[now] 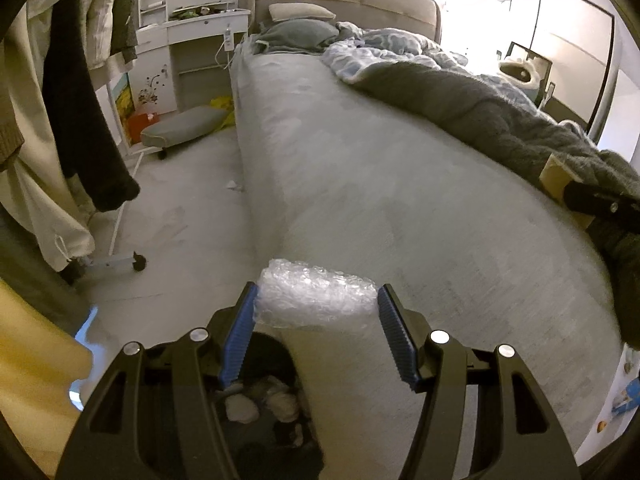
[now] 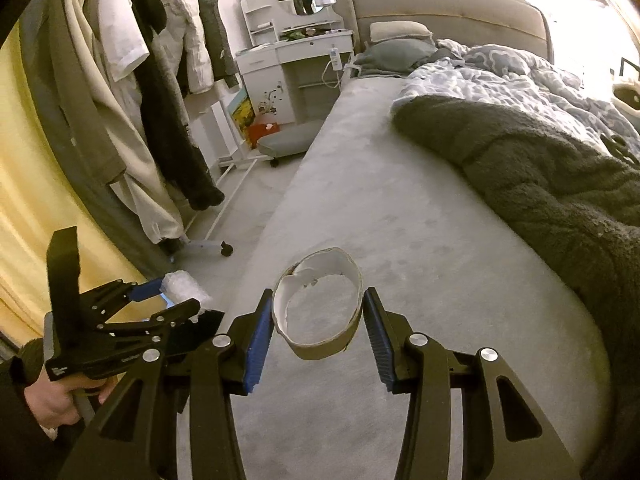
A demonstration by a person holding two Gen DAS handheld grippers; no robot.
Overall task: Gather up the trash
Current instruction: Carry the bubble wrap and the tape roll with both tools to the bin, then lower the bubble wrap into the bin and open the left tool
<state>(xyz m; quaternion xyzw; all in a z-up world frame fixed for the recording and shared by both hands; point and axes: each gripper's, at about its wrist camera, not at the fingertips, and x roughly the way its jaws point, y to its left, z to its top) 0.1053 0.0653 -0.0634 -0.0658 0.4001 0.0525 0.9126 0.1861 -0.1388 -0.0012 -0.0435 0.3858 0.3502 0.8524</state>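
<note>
Bed (image 1: 360,184) fills most of both views, bare grey mattress running toward 12 o'clock; dark fleece blanket (image 2: 540,168) heaped along its 2 o'clock side. Clothes rack (image 2: 152,92) with hanging garments stands on the floor at 10 o'clock. White vanity (image 2: 296,60) with mirror at 12 o'clock beside the headboard. Left tool (image 1: 316,300) clamped on a roll of bubble wrap (image 1: 312,296), held over the mattress edge at 6 o'clock. Right tool (image 2: 318,320) clamped on an empty tape ring (image 2: 340,338), pads pressing both sides, above the mattress.
</note>
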